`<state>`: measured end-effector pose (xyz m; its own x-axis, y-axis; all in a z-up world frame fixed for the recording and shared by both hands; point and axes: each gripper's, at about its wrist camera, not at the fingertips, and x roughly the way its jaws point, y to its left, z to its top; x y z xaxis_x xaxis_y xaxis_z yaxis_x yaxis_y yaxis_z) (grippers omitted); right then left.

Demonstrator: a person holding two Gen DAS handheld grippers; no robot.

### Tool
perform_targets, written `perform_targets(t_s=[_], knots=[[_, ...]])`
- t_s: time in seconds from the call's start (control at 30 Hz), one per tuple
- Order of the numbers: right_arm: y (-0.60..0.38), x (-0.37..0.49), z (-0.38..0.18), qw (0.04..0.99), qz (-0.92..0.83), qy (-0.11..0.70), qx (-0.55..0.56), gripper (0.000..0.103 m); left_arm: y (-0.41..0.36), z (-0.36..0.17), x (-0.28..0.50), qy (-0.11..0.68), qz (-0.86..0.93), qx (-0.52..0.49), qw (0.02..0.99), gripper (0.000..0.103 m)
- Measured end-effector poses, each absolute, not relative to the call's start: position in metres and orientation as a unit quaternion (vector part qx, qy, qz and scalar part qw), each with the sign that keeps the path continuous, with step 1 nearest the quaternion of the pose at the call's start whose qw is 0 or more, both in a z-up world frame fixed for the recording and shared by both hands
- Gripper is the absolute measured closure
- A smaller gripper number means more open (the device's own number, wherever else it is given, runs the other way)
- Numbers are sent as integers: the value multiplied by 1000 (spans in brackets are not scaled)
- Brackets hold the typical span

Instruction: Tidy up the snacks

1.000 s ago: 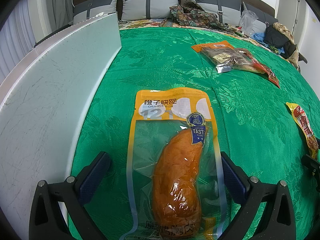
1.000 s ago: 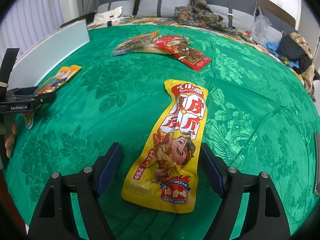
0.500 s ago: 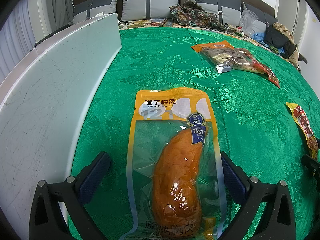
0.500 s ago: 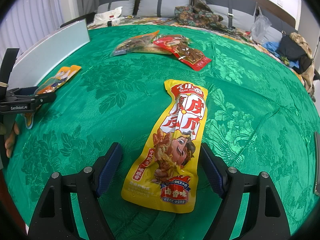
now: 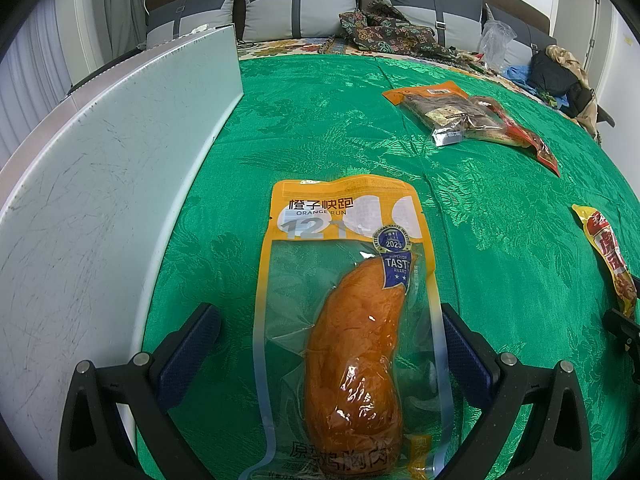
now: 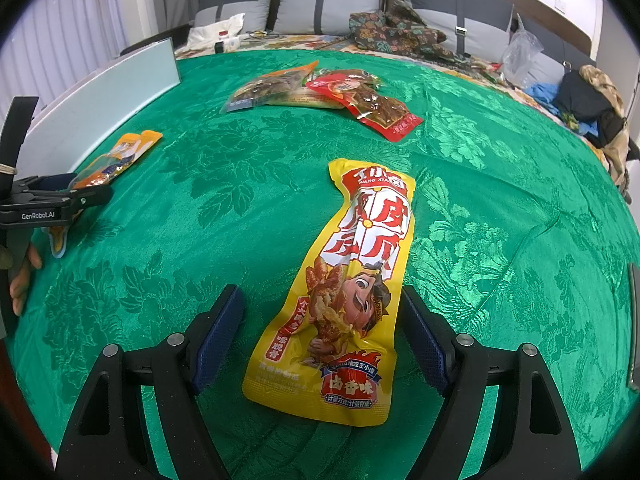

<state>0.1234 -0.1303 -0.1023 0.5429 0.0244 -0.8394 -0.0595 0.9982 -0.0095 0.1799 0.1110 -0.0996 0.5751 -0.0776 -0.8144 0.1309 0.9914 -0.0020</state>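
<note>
An orange-edged clear pouch [image 5: 344,320] with a brown chicken breast inside lies flat on the green cloth. My left gripper [image 5: 330,344] is open, a finger on either side of the pouch without pressing it. In the right wrist view a long yellow snack pack [image 6: 340,292] with a cartoon face lies on the cloth. My right gripper [image 6: 324,332] is open around its lower half, pads apart from it. That view also shows the left gripper [image 6: 56,200] and the orange pouch [image 6: 116,160] at the far left.
A white board [image 5: 100,184] stands along the left edge of the green-covered table [image 5: 320,128]. Two more snack packs, one clear and orange [image 6: 272,88], one red [image 6: 372,104], lie at the far side. Pillows and clothes sit behind. A hand [image 6: 24,280] shows at the left.
</note>
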Motion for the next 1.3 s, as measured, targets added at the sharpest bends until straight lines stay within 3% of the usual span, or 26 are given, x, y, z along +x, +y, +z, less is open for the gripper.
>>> perform_targets(t_s=[1.07, 1.2, 1.23, 1.27, 1.3], knots=[[-131, 123, -102, 878, 23, 477, -19, 22, 111, -99, 180, 457, -58, 29, 887, 0], [-131, 124, -101, 877, 22, 480, -16, 22, 108, -97, 182, 490, -59, 31, 869, 0], [-131, 125, -101, 872, 20, 488, -15, 22, 107, -96, 181, 496, -63, 33, 865, 7], [-131, 129, -99, 860, 20, 509, -15, 22, 105, -92, 179, 495, -72, 35, 865, 27], [-132, 131, -97, 851, 19, 524, -15, 26, 102, -89, 178, 497, -78, 43, 863, 29]])
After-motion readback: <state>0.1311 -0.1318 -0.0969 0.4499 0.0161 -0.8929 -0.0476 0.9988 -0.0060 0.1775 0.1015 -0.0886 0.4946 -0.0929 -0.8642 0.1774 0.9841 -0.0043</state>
